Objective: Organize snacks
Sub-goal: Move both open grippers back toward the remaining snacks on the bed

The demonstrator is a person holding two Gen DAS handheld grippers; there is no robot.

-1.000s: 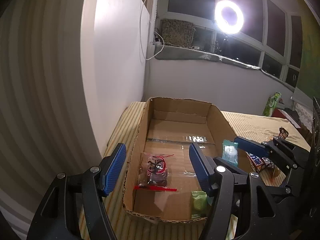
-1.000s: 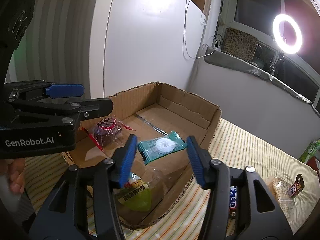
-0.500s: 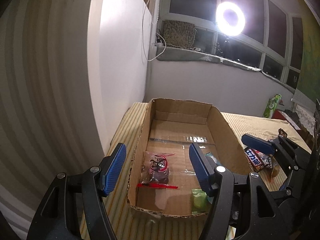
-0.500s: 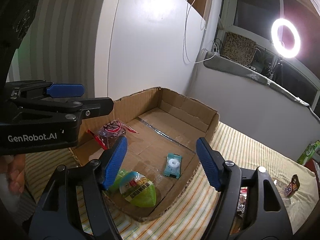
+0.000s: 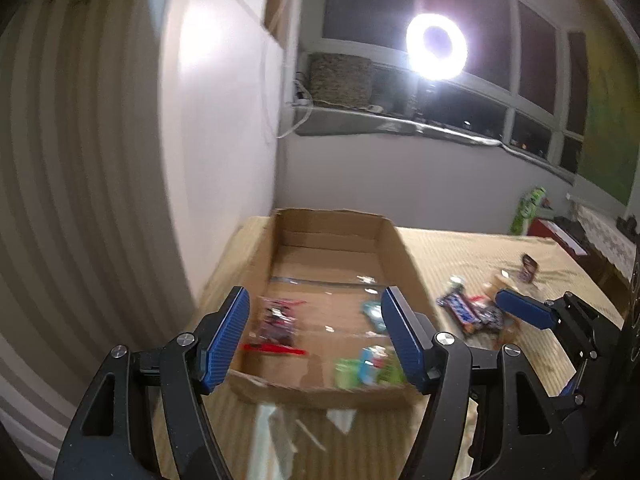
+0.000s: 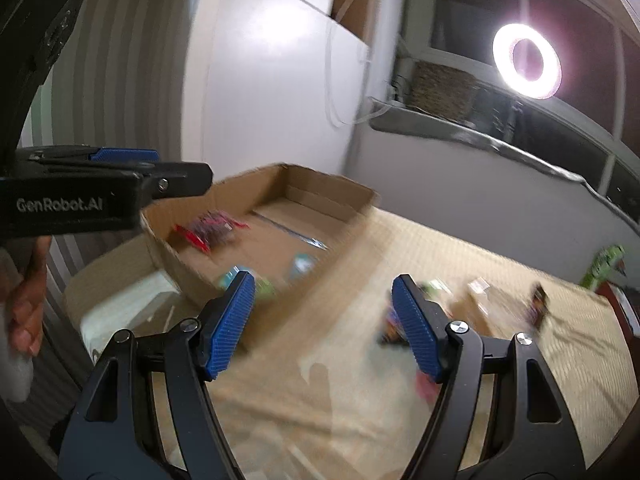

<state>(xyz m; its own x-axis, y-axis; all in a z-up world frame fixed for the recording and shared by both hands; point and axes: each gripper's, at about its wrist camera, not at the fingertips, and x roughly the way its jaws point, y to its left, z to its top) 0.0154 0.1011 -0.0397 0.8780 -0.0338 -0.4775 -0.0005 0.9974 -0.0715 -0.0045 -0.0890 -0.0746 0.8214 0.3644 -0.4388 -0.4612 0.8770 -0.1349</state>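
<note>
A: Moved since the earlier frames: the right gripper (image 6: 322,322) has swung off the open brown cardboard box (image 5: 394,236) toward the loose snacks on the beige ribbed mat (image 6: 400,248); the teal flat packet (image 5: 372,310) it carried now lies inside the box. The left gripper (image 5: 314,332) has pulled back a little, still facing the box.

B: Jaws?

A: Both sets stand wide apart with nothing between them.

B: Contents of the box?

A: Item one, the teal packet, near the right wall. Item two, a clear plastic bag of dark red sweets with a red strip (image 5: 276,322), left side. Item three, a green and blue rounded pack (image 5: 366,366), near corner. All blurred by motion.

B: Still outside?

A: A dark blue foil-wrapped chocolate bar (image 5: 464,312) just beside the box's right wall, a small brown wrapped sweet (image 5: 529,266) further off, and a pale clear packet near it, too smeared to describe. A green carton (image 5: 528,212) stands at the far edge of the mat.

B: Handling notes for the bar?

A: Judged light, fairly stiff along its length, foil likely slippery. Best taken across the narrow width at mid-length, jaws pressed low to the mat, since it lies flat. A firm squeeze should do no harm; a loose one may let it slide.
</note>
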